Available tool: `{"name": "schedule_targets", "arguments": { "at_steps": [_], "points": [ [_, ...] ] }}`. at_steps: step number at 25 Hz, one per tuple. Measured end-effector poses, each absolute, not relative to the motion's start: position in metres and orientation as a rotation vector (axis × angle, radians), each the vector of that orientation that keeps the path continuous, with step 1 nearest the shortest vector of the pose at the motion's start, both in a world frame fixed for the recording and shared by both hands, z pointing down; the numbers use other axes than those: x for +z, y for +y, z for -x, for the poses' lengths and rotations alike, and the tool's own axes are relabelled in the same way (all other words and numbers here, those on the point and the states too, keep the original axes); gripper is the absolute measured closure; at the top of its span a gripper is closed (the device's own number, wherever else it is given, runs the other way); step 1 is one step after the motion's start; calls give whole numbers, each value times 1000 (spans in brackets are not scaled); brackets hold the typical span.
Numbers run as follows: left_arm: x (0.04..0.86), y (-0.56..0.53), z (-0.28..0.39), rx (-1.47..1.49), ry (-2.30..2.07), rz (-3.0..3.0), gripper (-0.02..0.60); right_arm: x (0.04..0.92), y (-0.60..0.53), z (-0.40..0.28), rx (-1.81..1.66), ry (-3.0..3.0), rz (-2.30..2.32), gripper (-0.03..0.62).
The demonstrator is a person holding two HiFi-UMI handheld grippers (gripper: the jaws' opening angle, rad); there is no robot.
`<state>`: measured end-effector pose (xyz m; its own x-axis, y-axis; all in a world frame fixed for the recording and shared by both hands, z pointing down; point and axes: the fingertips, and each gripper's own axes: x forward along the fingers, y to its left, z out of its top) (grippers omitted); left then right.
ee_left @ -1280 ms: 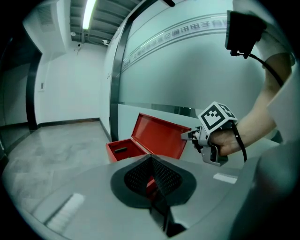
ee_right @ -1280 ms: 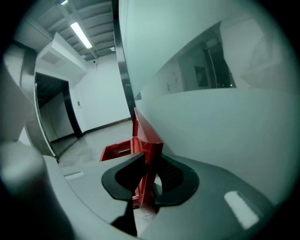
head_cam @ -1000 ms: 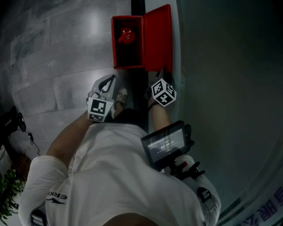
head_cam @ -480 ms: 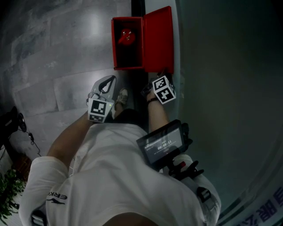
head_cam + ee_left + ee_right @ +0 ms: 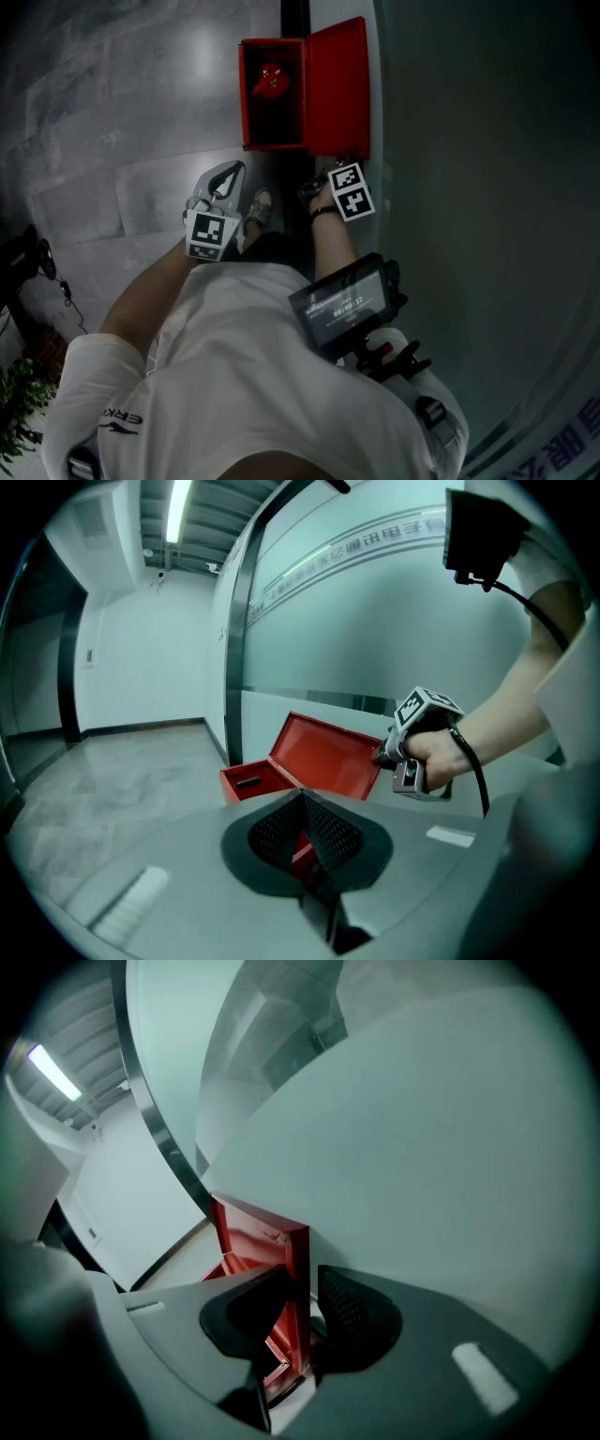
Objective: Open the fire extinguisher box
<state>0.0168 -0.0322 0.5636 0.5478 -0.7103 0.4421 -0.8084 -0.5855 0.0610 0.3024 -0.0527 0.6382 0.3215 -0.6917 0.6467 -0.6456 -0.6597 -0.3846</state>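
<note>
Opening its jaws, your right gripper has the raised lid of the fire extinguisher box between them. The box stands on the floor. Your left gripper, near the box front, is closed and empty.

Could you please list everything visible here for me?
fire extinguisher box: one, red, on the floor by the glass wall, open
lid: one, red, raised, right of the box
extinguisher: one, red, inside the box
plant: one, green, bottom left corner
screen device: one, black, lit, low in the head view
left claw: one, grey, shut, empty, short of the box
right claw: one, grey, jaws opening, lid's edge between them
</note>
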Motion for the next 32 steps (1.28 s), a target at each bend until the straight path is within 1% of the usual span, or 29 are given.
{"name": "schedule_targets", "arguments": {
  "at_steps": [5, 10, 12, 13, 16, 19, 22, 26, 32],
  "points": [
    [559, -37, -5, 517, -1293, -2533, 578, 635, -47, -293, -1265, 1348, 2523, 450],
    [552, -39, 10, 480, -1310, -2549, 578, 627, -33, -289, -1250, 1393, 2553, 453],
    [562, -49, 12, 465, -1319, -2556, 579, 636, -41, -285, -1235, 1475, 2547, 466],
    [568, -57, 12, 454, -1325, -2564, 578, 640, -51, -280, -1211, 1553, 2527, 485],
    [568, -75, 15, 407, -1335, -2602, 578, 623, -81, -246, -1071, 1846, 2410, 543],
    [543, -72, 28, 348, -1341, -2644, 579, 572, -87, -196, -873, 2113, 2276, 572],
    [515, -68, 41, 287, -1350, -2683, 579, 526, -86, -149, -704, 2300, 2144, 580],
    [488, -59, 58, 208, -1358, -2708, 578, 488, -71, -95, -490, 2495, 2018, 580],
    [456, -45, 77, 96, -1352, -2749, 579, 461, -42, -46, -367, 2630, 1891, 580]
  ]
}}
